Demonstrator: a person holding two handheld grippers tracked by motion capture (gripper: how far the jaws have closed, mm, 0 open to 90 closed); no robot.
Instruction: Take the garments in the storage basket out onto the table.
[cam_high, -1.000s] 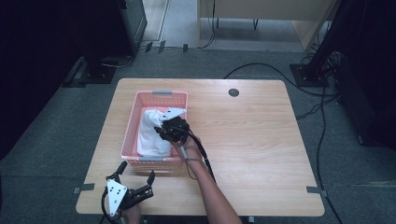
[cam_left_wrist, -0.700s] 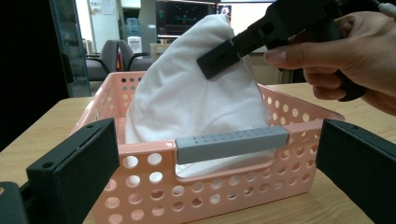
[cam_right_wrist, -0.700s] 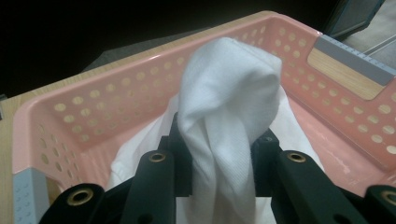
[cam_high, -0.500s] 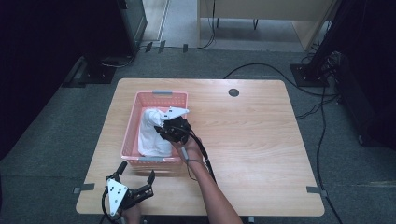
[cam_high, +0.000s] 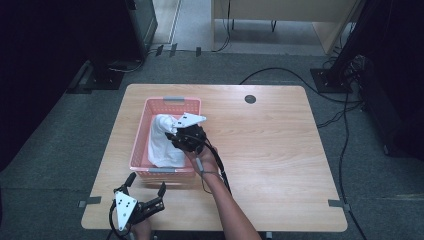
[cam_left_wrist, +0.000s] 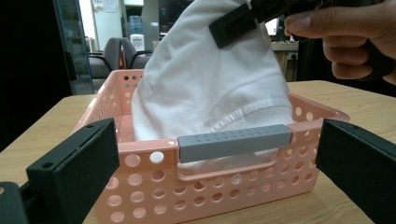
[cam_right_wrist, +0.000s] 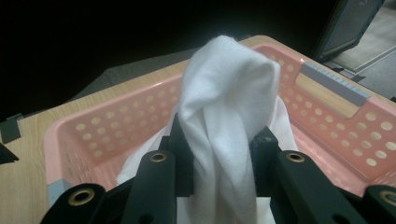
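A white cloth (cam_high: 161, 141) lies in a pink perforated basket (cam_high: 141, 131) on the left half of the wooden table. My right gripper (cam_high: 176, 136) is over the basket's right side, shut on a bunched fold of the white cloth (cam_right_wrist: 224, 116) and lifting it above the basket's rim (cam_right_wrist: 112, 121). In the left gripper view the raised cloth (cam_left_wrist: 210, 88) towers over the basket (cam_left_wrist: 154, 186), whose grey handle (cam_left_wrist: 233, 142) faces me. My left gripper (cam_high: 146, 187) rests low at the table's front left edge, open, pointing at the basket's near end with nothing between its jaws.
The wooden table (cam_high: 280, 150) has a round cable grommet (cam_high: 250, 99) at its far edge. Cables (cam_high: 345, 115) run over the grey floor to the right. A dark cabinet (cam_high: 140, 20) stands behind the table.
My right gripper has risen slightly with the cloth, pulling the fold higher above the basket. The left gripper has stayed in place.
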